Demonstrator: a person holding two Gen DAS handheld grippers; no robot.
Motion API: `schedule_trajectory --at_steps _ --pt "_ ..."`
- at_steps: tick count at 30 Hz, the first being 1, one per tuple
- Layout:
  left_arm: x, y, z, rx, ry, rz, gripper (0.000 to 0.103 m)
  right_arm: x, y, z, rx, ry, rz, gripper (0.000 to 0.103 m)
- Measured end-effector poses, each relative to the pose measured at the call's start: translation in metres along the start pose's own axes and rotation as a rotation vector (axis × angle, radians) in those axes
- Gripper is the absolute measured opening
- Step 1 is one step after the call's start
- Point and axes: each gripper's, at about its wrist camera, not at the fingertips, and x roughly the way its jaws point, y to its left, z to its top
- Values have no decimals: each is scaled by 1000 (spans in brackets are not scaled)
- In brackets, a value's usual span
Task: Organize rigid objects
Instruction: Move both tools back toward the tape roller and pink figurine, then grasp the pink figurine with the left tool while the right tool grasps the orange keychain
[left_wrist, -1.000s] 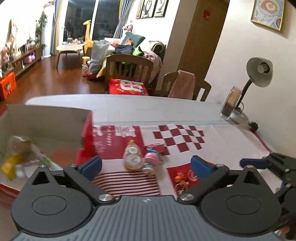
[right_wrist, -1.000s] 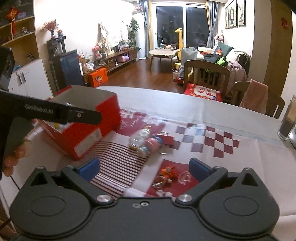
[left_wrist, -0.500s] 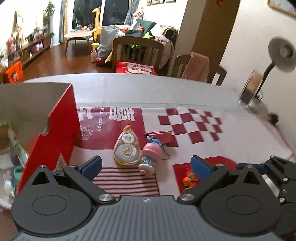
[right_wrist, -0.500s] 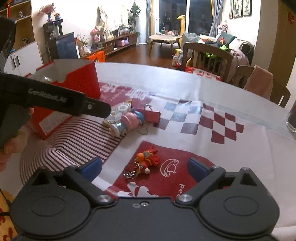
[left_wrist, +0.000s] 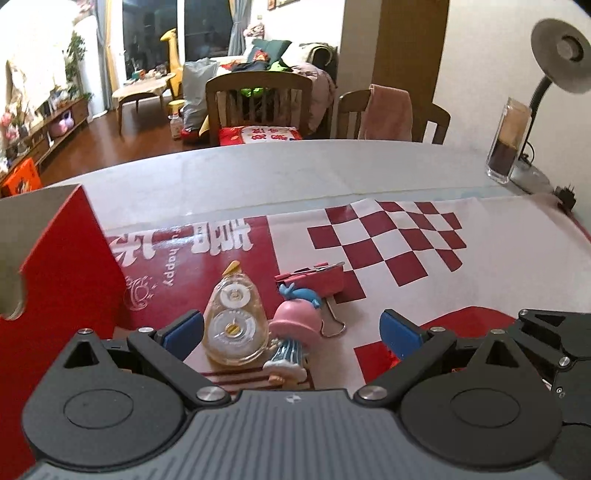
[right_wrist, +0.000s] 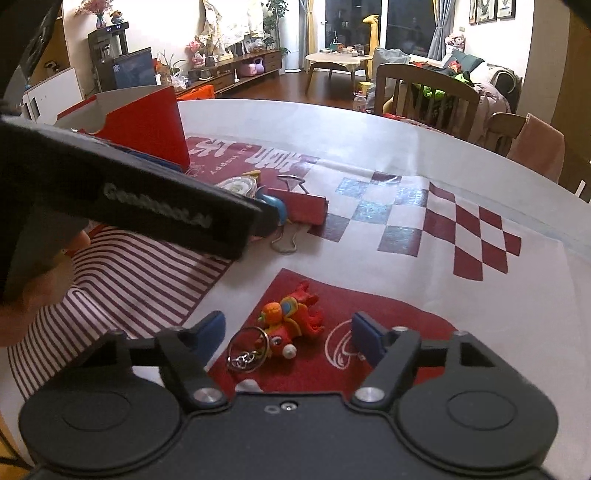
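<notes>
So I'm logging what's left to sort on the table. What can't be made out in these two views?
- Red box contents: left wrist view shows only its outer wall; the right wrist view is blocked by the left gripper.
- Pink-hatted figure: its lower end is hidden behind the left gripper's body.
- Correction tape: mostly covered in the right wrist view.
- Small print on the mat: too small to read.

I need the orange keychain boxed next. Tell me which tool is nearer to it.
Right. The right tool has the orange keychain between its open fingers, which have just been closing, untouched. The left tool straddles the correction tape and pink figure, beside it.
</notes>
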Motion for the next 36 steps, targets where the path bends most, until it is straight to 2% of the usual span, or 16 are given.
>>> schedule_trajectory --at_steps 3,6,8,10,14,16,18,20,22,28,36 --pt "7 -3 -1 18 1 9 98 3 -1 2 6 -4 7 71" --pt "12 -5 1 27 4 4 85 5 0 2 3 -9 12 70" --pt "14 -9 2 52 3 7 80 6 1 1 2 -12 10 67" --pt "17 -12 1 74 9 1 68 5 0 0 2 -16 6 65" --pt "25 -15 0 97 38 12 64 4 1 -2 -18 -21 -7 56" --pt "27 -17 -1 113 38 21 58 4 1 -3 -25 -25 -19 52" --pt "28 -20 -1 133 38 26 55 3 1 -3 -23 -29 -21 46" --pt "29 -21 0 139 35 29 49 3 2 -3 -27 -32 -26 40" --pt "29 -21 1 143 34 47 37 2 4 -3 -31 -35 -31 39" --pt "26 -25 -2 170 26 53 35 0 3 -3 -14 -36 -33 38" --pt "9 -18 -1 114 24 10 33 -21 2 -2 9 -58 -46 37"
